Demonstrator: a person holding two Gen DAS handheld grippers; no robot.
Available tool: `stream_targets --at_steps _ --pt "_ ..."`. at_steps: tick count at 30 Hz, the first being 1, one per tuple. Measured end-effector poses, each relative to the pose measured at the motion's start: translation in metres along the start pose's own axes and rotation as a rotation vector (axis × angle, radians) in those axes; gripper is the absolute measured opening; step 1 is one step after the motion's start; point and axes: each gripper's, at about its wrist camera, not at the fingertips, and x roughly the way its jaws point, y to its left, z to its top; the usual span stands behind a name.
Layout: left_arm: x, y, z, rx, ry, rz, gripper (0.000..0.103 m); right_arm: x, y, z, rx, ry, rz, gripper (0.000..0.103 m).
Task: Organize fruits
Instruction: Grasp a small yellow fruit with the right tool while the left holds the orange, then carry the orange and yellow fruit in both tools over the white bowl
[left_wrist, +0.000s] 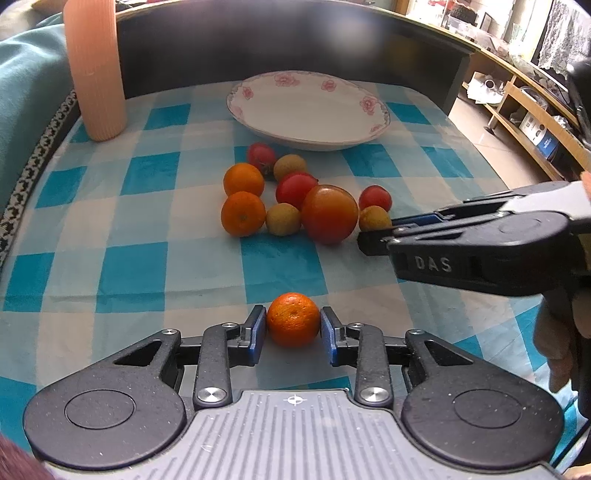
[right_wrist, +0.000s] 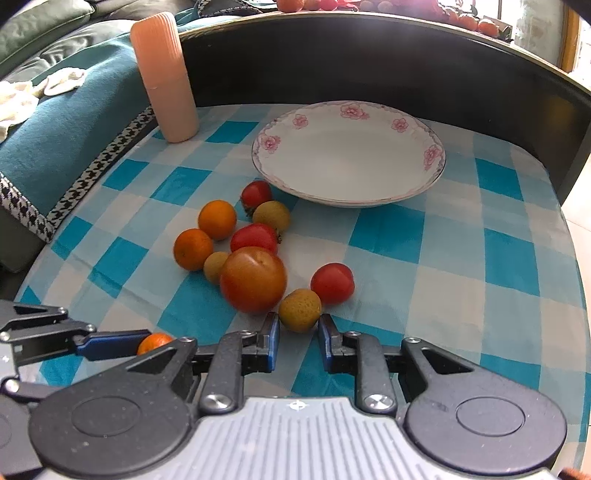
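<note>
Item: small yellow-brown round lychee (right_wrist: 299, 309), nearside of white floral plate (right_wrist: 436, 173). Light, thin-shelled; grip at widest. My right gripper (right_wrist: 298, 341) clamps it; left gripper (left_wrist: 293, 334) clamps small orange mandarin (left_wrist: 293, 319).

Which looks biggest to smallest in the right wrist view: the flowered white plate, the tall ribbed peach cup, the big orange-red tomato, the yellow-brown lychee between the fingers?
1. Flowered white plate
2. Tall ribbed peach cup
3. Big orange-red tomato
4. Yellow-brown lychee

The tomato and lychee lie nearer the camera, yet the order seems safe.
</note>
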Motion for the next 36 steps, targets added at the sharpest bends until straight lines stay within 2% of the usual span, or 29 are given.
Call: stream_targets --at_steps 13,26,36 --pt "-0.005 0.003 0.009 -0.006 -0.020 0.027 0.039 -0.023 -0.003 -0.001 0.013 -0.035 -0.006 0.037" --pt "-0.015 0.004 0.039 0.002 -0.073 0.034 0.038 -0.038 0.008 0.012 -0.002 -0.090 0.011 0.037" --pt "-0.012 0.001 0.057 0.028 -0.096 0.043 0.038 -0.041 0.003 0.026 0.023 -0.115 -0.018 0.037"
